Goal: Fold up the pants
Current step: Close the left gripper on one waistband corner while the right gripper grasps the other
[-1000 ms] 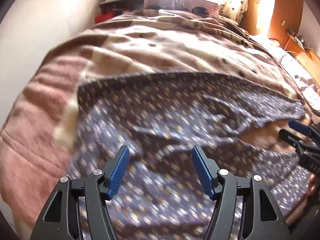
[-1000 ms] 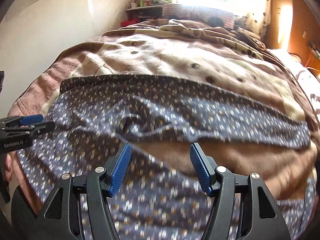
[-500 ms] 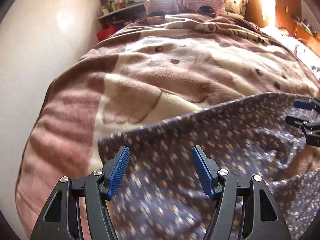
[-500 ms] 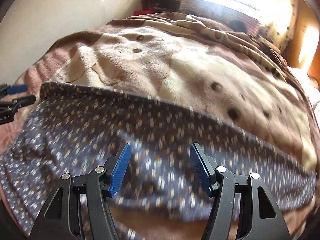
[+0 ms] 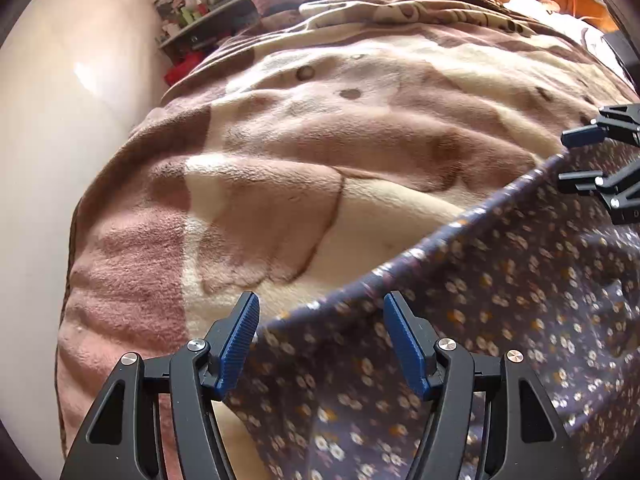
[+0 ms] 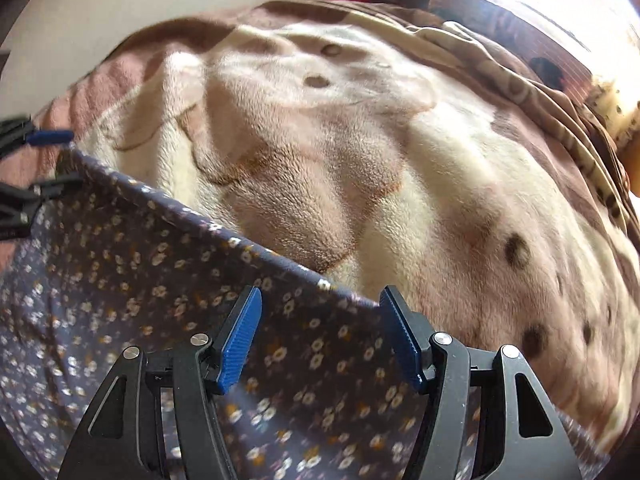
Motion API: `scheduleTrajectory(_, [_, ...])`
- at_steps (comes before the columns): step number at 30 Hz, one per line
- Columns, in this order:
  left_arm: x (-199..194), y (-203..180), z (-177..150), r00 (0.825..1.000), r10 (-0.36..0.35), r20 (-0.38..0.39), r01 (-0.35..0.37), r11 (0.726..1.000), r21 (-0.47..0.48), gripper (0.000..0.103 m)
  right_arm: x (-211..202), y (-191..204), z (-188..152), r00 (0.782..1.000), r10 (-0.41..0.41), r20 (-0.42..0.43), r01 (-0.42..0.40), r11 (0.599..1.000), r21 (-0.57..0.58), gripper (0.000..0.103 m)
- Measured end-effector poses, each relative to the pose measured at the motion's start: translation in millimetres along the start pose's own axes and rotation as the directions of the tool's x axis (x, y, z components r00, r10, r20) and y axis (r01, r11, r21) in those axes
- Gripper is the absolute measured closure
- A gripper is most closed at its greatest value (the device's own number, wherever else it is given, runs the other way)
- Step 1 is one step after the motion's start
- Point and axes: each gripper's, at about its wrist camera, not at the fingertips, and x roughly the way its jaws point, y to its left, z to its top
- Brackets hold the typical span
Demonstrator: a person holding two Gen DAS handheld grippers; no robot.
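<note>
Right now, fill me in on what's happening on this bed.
A person is working on a pair of dark blue floral-print pants spread over a plush brown-and-cream blanket on the bed. The left claw sits open at one end of the pants' far edge, and the right claw sits open at the other end. Neither is clamped on the fabric, and no fold shows along that edge yet.

Daylight enters from the far end of the room, overexposing the upper right of both views. A glare patch marks the pale glossy wall (image 5: 86, 74). Fisheye curvature bends the edges into dark corners. The navy floral fabric pants (image 6: 120, 264) show motion blur, especially low in frame.
</note>
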Motion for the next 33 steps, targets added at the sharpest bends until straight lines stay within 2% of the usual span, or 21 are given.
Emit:
scheduleTrajectory(6, [18,9,7,0.999,-0.019,-0.042,0.021,0.999,0.026,0.041,19,-3,10,0.998,0.044,-0.035,-0.045,0.998,-0.032,0.041])
scheduleTrajectory(7, [21,10,7,0.998,-0.023,-0.051,0.024,0.999,0.025,0.044,22,-4,11,0.998,0.047,-0.041,-0.049,0.998,-0.036,0.041])
scheduleTrajectory(9, [26,12,8,0.997,-0.023,-0.067,0.025,0.999,0.024,0.047,26,-4,13,0.997,0.062,-0.051,-0.064,0.997,-0.037,0.051])
scheduleTrajectory(10, [28,12,8,0.997,-0.027,-0.069,0.029,0.999,0.021,0.052,28,-5,15,0.996,0.075,-0.054,-0.077,0.997,-0.030,0.066])
scheduleTrajectory(11, [31,13,7,0.996,-0.039,-0.076,0.040,0.999,0.019,0.057,29,-6,16,0.994,0.089,-0.057,-0.091,0.996,-0.024,0.076])
scheduleTrajectory(16, [36,9,4,0.994,-0.052,-0.093,0.056,0.998,0.043,0.071,29,-2,16,0.994,0.101,-0.049,-0.102,0.994,-0.031,0.088])
scheduleTrajectory(20, [39,11,6,0.992,-0.075,-0.097,0.078,0.997,0.025,0.081,23,7,10,0.993,0.106,-0.054,-0.109,0.993,-0.054,0.100])
scheduleTrajectory(23, [34,11,6,0.993,-0.084,-0.077,0.087,0.996,0.027,0.092,14,10,6,0.994,0.105,-0.033,-0.107,0.992,-0.067,0.101])
scheduleTrajectory(29, [13,19,1,0.991,-0.129,-0.037,0.129,0.992,0.003,0.097,-2,11,1,0.993,0.121,-0.004,-0.121,0.991,-0.050,0.101])
scheduleTrajectory(33, [-2,22,-4,0.993,-0.116,-0.003,0.116,0.993,0.008,0.098,-12,14,-5,0.992,0.128,0.013,-0.128,0.991,-0.030,0.101])
